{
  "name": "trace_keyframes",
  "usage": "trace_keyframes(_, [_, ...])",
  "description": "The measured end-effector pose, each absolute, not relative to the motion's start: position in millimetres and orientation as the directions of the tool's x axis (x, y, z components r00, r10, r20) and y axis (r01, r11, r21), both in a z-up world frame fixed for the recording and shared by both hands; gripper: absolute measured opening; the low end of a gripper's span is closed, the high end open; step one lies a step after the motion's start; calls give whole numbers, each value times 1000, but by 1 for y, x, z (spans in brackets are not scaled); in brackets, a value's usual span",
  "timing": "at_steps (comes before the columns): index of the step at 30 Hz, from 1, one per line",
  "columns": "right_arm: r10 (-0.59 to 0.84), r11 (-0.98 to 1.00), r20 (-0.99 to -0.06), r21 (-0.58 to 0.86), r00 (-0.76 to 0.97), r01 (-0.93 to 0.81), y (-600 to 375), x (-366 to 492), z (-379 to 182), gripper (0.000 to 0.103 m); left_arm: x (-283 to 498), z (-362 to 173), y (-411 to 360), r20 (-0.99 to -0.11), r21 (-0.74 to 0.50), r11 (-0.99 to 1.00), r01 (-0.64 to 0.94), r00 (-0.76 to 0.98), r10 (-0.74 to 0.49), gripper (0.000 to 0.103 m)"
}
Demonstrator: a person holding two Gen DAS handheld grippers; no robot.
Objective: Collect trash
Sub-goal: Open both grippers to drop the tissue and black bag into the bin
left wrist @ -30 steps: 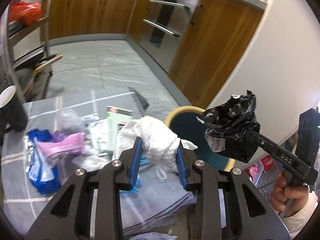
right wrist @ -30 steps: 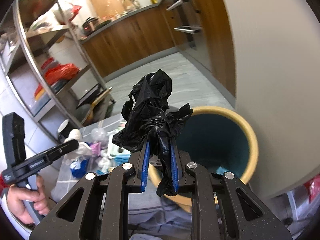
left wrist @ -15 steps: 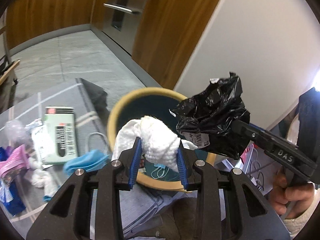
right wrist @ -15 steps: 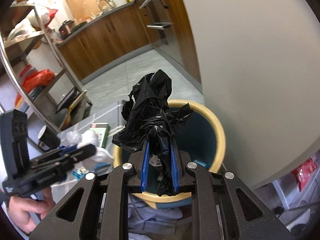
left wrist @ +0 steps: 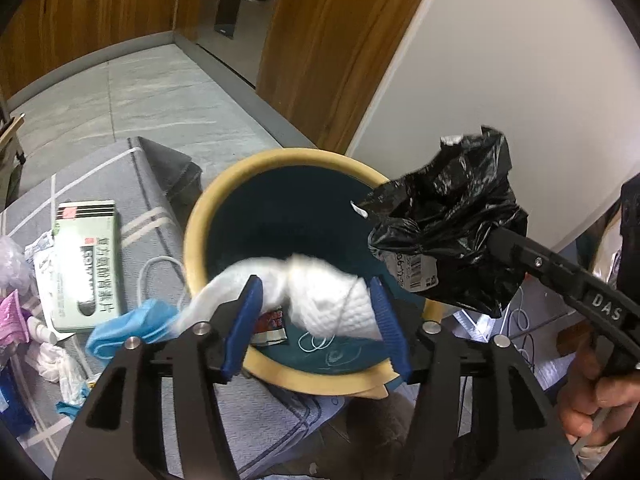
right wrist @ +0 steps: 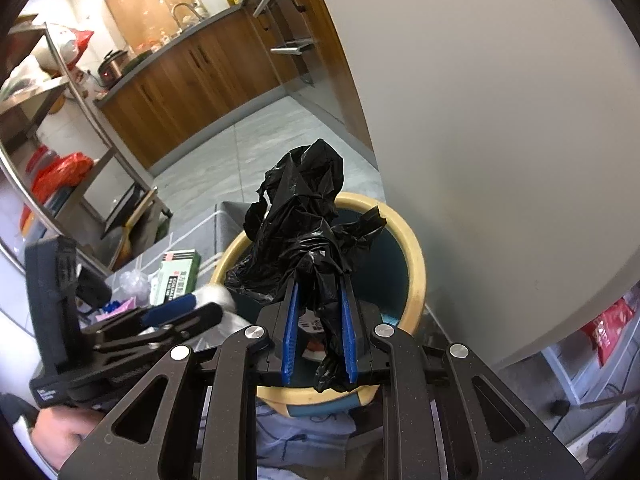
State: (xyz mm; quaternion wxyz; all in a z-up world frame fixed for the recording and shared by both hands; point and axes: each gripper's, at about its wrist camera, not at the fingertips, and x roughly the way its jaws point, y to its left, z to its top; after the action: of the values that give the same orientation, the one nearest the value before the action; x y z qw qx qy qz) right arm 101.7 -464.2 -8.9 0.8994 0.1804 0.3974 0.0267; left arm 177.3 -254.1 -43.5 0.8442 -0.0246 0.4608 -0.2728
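Home kitchen, wooden cabinets (right wrist: 192, 76), sink tap (right wrist: 182, 10)

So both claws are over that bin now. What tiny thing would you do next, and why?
Probably ease the right gripper open. Its black bag hangs over the bin, and the left gripper, whose jaws have just been opening, is already letting its white tissue go there.

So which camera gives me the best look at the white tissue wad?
The left wrist view. There the white tissue wad sits between the left gripper's just-opened jaws, over the bin. The right wrist view shows only a blurred white patch beside the bin rim.
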Motion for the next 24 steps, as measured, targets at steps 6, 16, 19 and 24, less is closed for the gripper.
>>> trace_keyframes(6, [192,939,-724,332,663,92,-459,108,-15,22,177,-32,-228,-751,-320,863,392,450,-483,61])
trace_keyframes(16, [190,948,-756,308,626,83,-444,115,-25,40,172,-12,-188,-730,-338,879,336,495,-470,63])
trace_keyframes(19, [192,947,-756,311,626,84,-443,114,-25,46,169,-9,-175,-732,-330,887,324,506,-456,64])
trace_keyframes(24, [215,942,-744,328,633,65,-437,115,-21,46,166,-5,-144,-732,-324,905,277,532,-425,64])
